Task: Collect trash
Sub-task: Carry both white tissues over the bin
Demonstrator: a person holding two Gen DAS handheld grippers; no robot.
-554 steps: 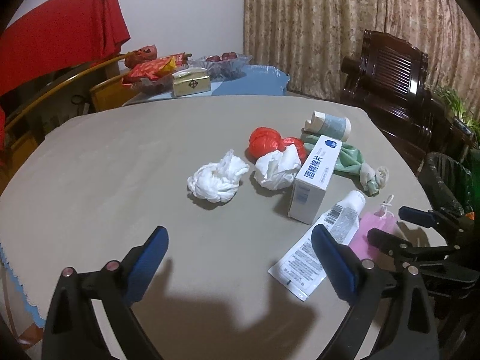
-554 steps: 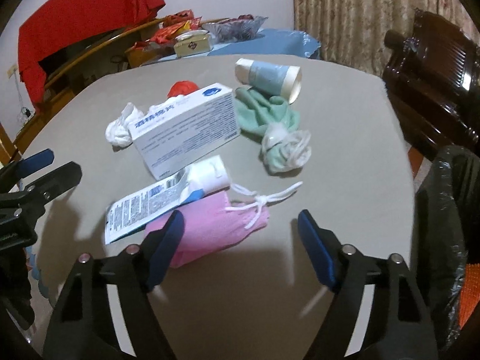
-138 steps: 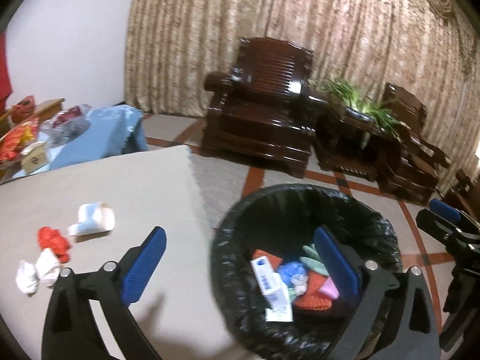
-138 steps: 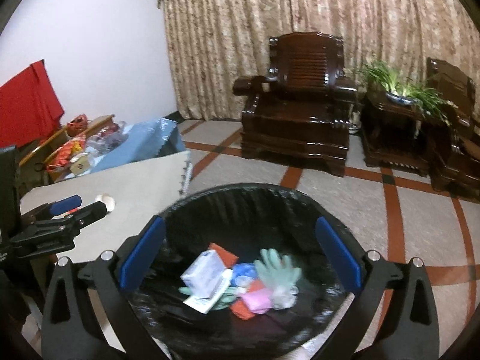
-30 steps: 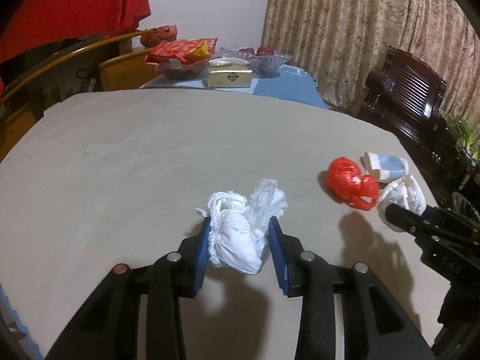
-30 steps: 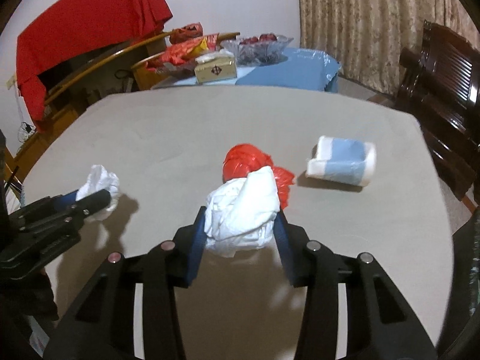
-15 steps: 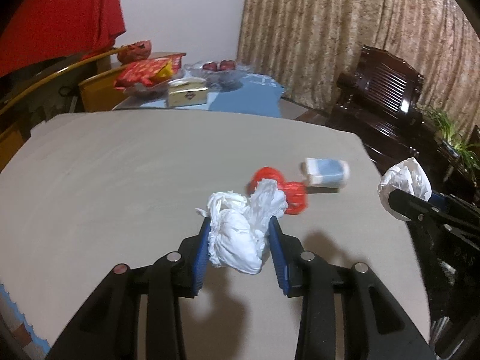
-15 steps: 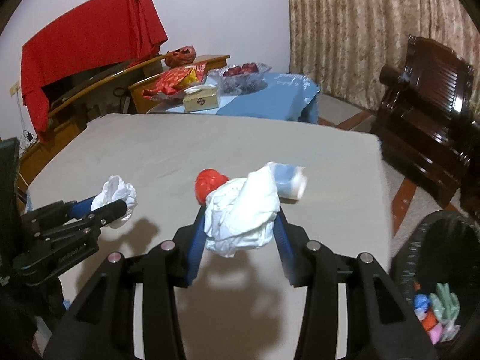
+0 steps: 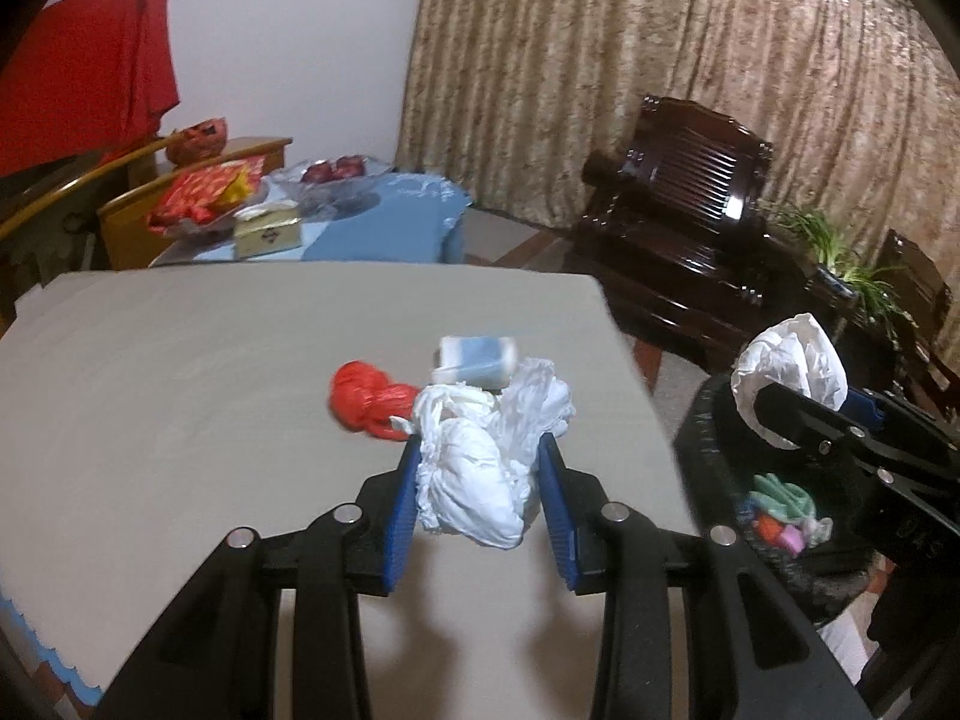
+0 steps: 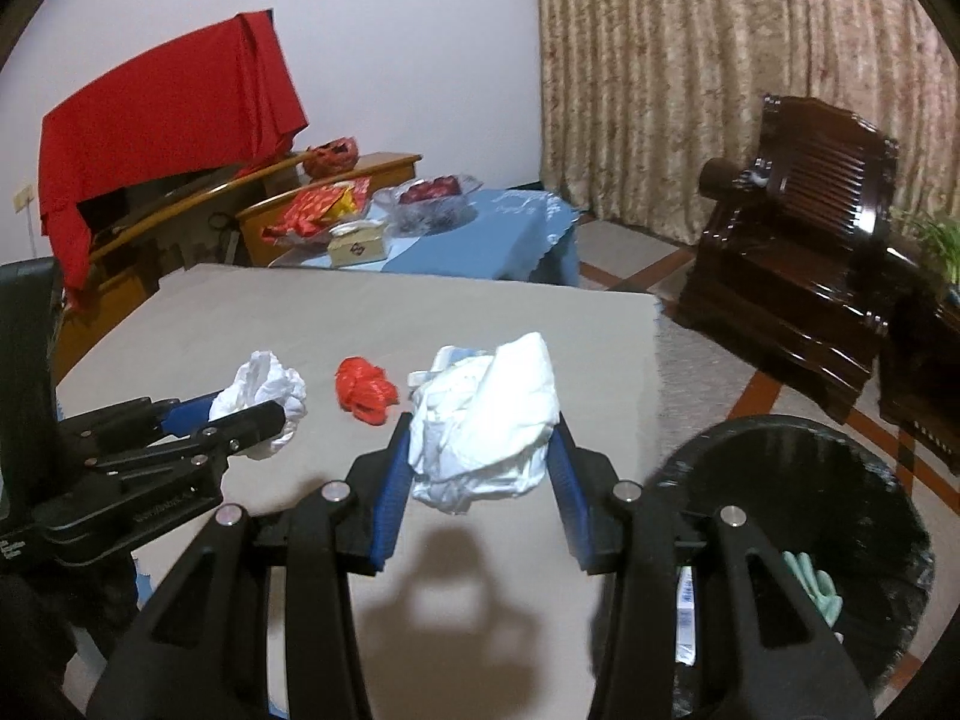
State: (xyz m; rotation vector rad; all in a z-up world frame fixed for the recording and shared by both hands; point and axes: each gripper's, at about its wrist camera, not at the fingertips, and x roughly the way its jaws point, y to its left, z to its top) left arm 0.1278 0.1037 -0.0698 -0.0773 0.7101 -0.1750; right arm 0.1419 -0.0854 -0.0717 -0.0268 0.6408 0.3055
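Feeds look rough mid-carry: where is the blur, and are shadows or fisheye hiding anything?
Left wrist view: the red crumpled plastic bag and blue-and-white paper cup smear with motion, while the held white tissue wad stays sharp. Right wrist view: crisper; a hard shadow lies on the grey table, and black corners crop the black-lined trash bin.

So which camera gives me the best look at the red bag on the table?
The right wrist view: the red bag sits clear and sharp on the table. In the left wrist view the red bag is motion-blurred and partly behind the held white wad.

Table with red bag, paper cup
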